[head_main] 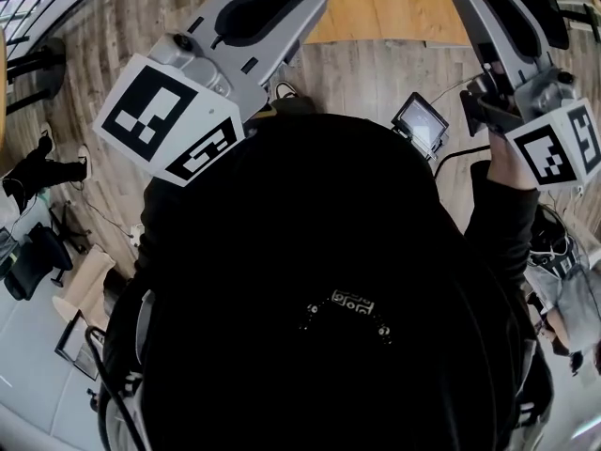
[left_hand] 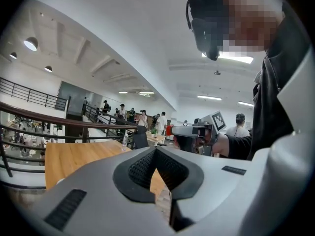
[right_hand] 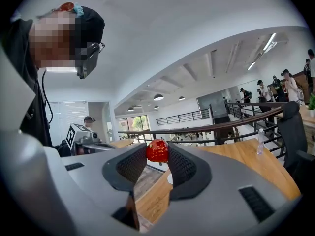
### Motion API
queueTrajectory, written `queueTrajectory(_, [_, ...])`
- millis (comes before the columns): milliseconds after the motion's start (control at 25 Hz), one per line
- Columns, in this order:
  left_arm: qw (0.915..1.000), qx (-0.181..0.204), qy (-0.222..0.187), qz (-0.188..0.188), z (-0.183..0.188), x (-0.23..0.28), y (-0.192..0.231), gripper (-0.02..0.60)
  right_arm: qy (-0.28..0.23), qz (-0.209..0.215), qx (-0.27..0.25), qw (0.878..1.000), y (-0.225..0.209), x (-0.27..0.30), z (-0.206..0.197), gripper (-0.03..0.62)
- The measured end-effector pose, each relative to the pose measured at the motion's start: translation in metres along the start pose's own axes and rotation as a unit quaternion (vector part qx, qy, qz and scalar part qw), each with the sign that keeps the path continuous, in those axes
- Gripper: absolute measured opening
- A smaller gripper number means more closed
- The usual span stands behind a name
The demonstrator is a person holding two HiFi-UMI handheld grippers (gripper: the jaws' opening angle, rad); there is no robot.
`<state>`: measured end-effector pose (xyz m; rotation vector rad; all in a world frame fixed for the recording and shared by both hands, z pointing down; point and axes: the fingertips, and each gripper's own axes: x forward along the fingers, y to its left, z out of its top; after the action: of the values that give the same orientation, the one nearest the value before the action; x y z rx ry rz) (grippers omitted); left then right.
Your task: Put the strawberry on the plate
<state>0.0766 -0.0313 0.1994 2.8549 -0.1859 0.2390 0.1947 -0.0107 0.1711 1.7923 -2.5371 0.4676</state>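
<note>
So the right gripper [right_hand: 158, 156] has its two black ribbed pads clamped on a small glossy red strawberry [right_hand: 157, 149]. The berry is pinched right at the tips of the jaws, up in the air and off any surface. In the left gripper view you can see the same thing side-on, with the berry as a red blob at the nose of that gripper.

The left gripper [left_hand: 156, 150] is closed and empty. Its pad tips meet, and all you see through the V-shaped gap below them is table top and floor.

From the head view, both grippers are held out in front of the person, left one on the left and right one on the right, well apart. Each has its black-and-white marker cube facing up. Both noses reach about to the near edge of a light wooden table [head_main: 376, 7]. The person's dark top [head_main: 310, 299] fills the middle of that view, and a small screen [head_main: 420, 123] sits near the right hand.

Looking past the right gripper's jaws, there's a small white curved patch [right_hand: 170, 178] on the table. Too little of it shows to tell what it is. Further out on the table is a clear plastic water bottle [right_hand: 259, 141], with a black office chair [right_hand: 290, 132] beside it and a dark railing [right_hand: 206, 129] behind.
</note>
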Motion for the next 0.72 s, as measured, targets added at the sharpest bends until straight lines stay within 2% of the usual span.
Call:
queueTrajectory(280, [0.9998,-0.016,0.008,0.006,-0.002,0.003,0.041,-0.002,0.011,-0.003,0.015,1.000,-0.013,0.032,-0.002,0.141])
queueTrajectory(560, [0.9998,-0.018,0.000,0.002,0.000,-0.010,0.063,-0.002,0.014,0.001,0.009,1.000,-0.001,0.059,0.001,0.141])
queueTrajectory(720, [0.9997,-0.025,-0.008,0.004,-0.006,-0.035,0.084,-0.002,0.025,0.007,0.009,1.000,0.018,0.090,-0.008,0.141])
